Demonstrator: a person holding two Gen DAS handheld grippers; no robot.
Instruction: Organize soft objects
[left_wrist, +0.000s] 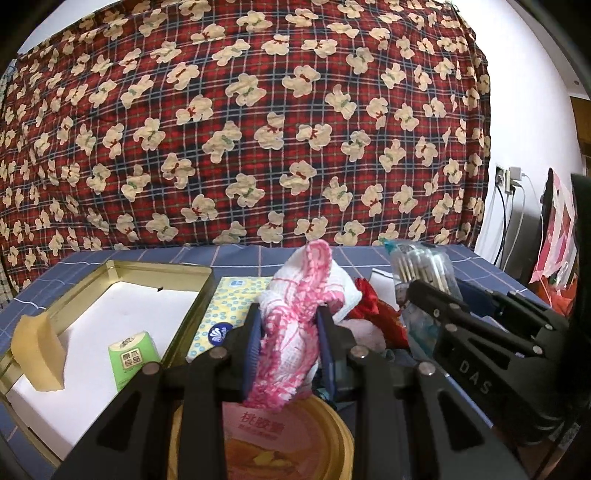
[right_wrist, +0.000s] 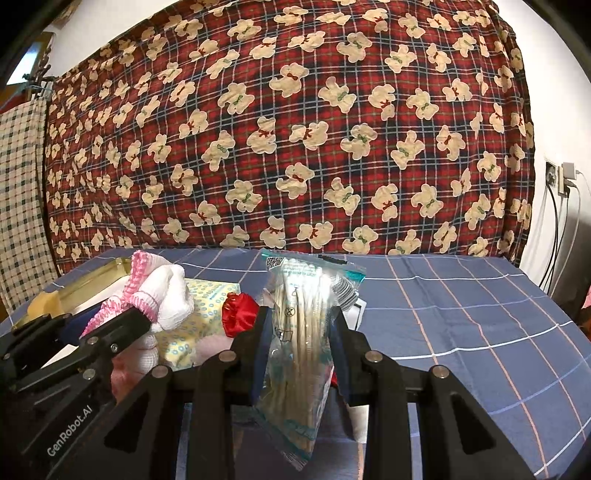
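Observation:
My left gripper (left_wrist: 289, 325) is shut on a white cloth with pink trim (left_wrist: 295, 314), held upright above a round gold tin lid (left_wrist: 288, 439). The same cloth (right_wrist: 162, 295) shows at the left of the right wrist view, beside the left gripper's black arm (right_wrist: 74, 354). My right gripper (right_wrist: 300, 325) is shut on a clear bag of cotton swabs (right_wrist: 299, 332), lifted off the blue checked cloth (right_wrist: 461, 314). That bag (left_wrist: 421, 269) appears in the left wrist view, right of the pink cloth. A red fabric piece (right_wrist: 240, 314) and a pale pink soft item (right_wrist: 210, 347) lie between the grippers.
An open gold tin box (left_wrist: 110, 280) with a white inside holds a green tissue pack (left_wrist: 133, 358) and a yellow sponge (left_wrist: 37, 354). A yellow dotted tissue pack (left_wrist: 225, 314) lies beside it. A red teddy-bear blanket (right_wrist: 295, 129) hangs behind. Wall sockets with cables (right_wrist: 557, 177) are at right.

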